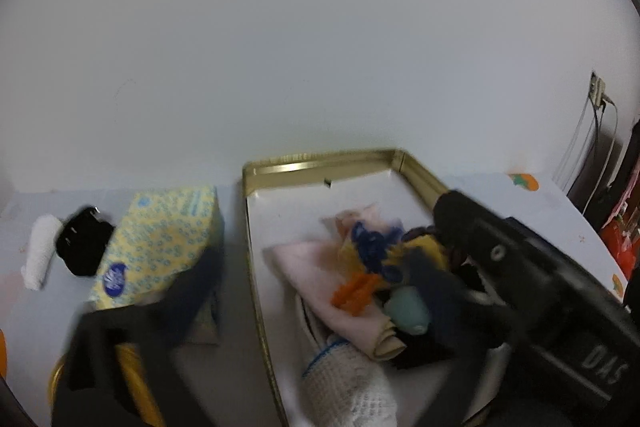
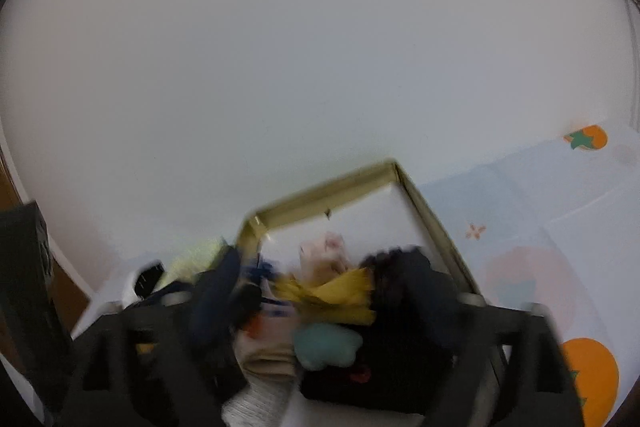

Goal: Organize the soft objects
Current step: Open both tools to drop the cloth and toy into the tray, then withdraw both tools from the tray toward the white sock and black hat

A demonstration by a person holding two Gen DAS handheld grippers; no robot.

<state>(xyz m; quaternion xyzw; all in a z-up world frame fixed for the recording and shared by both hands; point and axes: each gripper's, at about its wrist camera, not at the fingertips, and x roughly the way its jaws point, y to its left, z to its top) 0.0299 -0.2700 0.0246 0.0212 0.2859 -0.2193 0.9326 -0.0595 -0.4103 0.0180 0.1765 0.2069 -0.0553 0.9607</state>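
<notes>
The gold-rimmed tray (image 1: 256, 267) sits on the counter (image 1: 560, 211), against a plain white wall. Inside it lies a loose pile of soft objects (image 1: 372, 267) — a pink cloth (image 1: 308, 267), a yellow fabric piece (image 2: 340, 291), blue and orange scraps, a teal plush (image 1: 408, 311), dark cloth and a white knitted cloth (image 1: 352, 379) at the near end.

The left hand-held gripper (image 1: 320, 291) is released: its jaws stand wide apart, one finger outside the tray over the tissue pack (image 1: 160, 243), the other over the tray's right side. No pad presses on fabric.

The right hand-held gripper (image 2: 320, 291) is likewise spread wide, its jaws straddling the pile inside the tray (motion blur hides the fingertips); the yellow fabric and teal plush lie between them, ungripped as far as the view shows.

Left of the tissue pack, a black item (image 1: 84, 247) and a white rolled cloth (image 1: 40, 251) rest on the counter — outside the tray.
</notes>
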